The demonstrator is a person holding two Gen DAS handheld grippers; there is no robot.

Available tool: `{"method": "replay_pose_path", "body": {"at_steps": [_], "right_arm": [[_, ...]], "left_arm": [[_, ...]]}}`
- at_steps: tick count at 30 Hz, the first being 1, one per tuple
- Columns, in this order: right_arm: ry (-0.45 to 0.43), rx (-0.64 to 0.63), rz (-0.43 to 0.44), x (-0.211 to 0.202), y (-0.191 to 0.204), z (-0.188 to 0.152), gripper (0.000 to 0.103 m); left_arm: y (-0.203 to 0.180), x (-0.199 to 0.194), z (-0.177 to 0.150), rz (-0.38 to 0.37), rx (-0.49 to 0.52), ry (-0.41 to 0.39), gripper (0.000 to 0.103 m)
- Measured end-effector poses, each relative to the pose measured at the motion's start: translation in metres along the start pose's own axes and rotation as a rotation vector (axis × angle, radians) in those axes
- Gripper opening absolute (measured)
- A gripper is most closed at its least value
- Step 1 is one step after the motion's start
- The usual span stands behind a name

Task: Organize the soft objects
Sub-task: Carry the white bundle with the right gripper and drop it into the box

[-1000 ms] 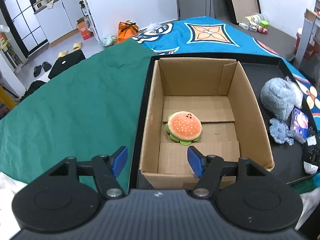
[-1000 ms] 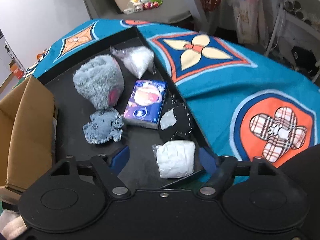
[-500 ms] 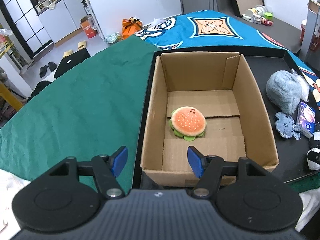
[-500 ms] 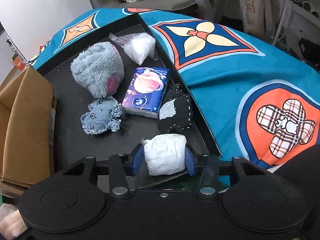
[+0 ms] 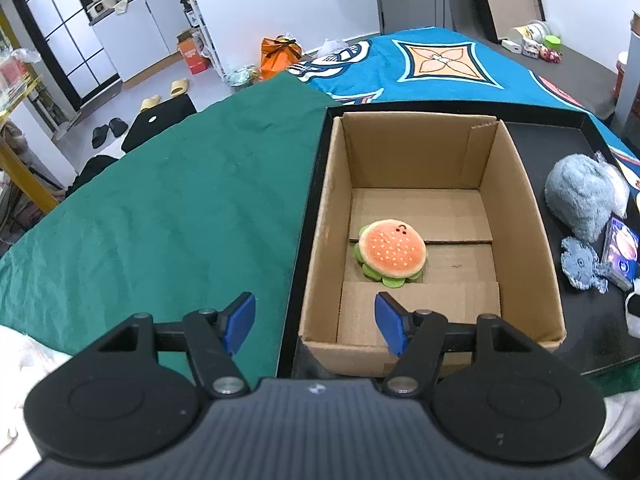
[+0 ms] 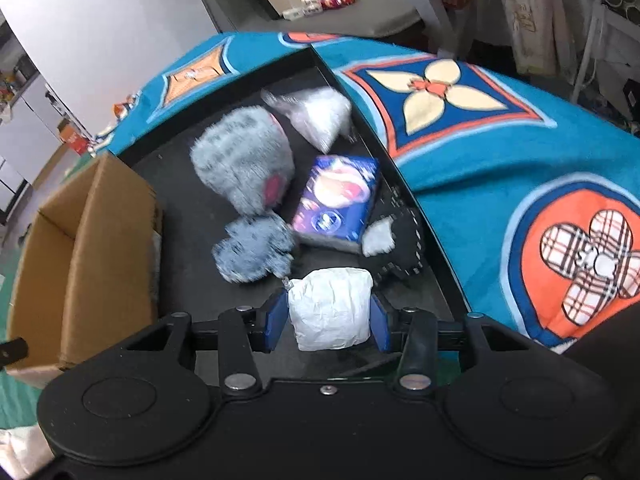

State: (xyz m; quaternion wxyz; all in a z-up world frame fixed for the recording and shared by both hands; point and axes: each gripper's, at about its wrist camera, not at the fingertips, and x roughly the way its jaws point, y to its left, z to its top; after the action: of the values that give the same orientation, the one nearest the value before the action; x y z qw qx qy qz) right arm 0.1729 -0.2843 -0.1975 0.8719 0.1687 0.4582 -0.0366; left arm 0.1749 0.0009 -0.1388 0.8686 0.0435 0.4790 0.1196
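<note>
Right gripper [image 6: 329,316] had gone from straddling the white pack [image 6: 330,307] with fingers apart to clamping it, and the scene behind had blurred, so it looked to be lifting off the tray [image 6: 188,216]. Left gripper [image 5: 316,322] hung with fingers spread and nothing between them, by the near-left corner of the box [image 5: 536,216]. Burger plush [image 5: 391,254] already sat in the box. Grey plush [image 6: 244,164], small blue plush [image 6: 254,248], tissue pack [image 6: 340,200], black piece [image 6: 404,240] and a clear bag [image 6: 316,116] lay on the tray beside the box. Risks, my read: the pack was soft and crinkly, gripped only at its sides, so it could squeeze out mid-swing; a low carry could clip the box wall.
</note>
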Motion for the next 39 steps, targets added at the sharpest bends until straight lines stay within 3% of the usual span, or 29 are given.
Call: {"method": "replay_pose_path", "body": {"at_steps": [11, 19, 24, 32, 39], "right_arm": [[-0.052, -0.075, 0.025, -0.031, 0.040, 0.026, 0.043], [-0.045, -0.192, 0.102, -0.043, 0.076, 0.038, 0.043], [-0.041, -0.281, 0.138, -0.047, 0.099, 0.044, 0.043], [-0.050, -0.380, 0.179, -0.057, 0.131, 0.053, 0.043], [-0.021, -0.465, 0.207, -0.056, 0.164, 0.053, 0.043]], "left_arm": [[0.007, 0.000, 0.002, -0.002, -0.016, -0.029, 0.064], [0.016, 0.015, 0.006, -0.051, -0.076, 0.015, 0.060], [0.025, 0.021, 0.007, -0.079, -0.160, 0.042, 0.050], [0.027, 0.026, 0.010, -0.132, -0.178, 0.043, 0.033], [0.031, 0.034, 0.011, -0.181, -0.222, 0.071, 0.024]]}}
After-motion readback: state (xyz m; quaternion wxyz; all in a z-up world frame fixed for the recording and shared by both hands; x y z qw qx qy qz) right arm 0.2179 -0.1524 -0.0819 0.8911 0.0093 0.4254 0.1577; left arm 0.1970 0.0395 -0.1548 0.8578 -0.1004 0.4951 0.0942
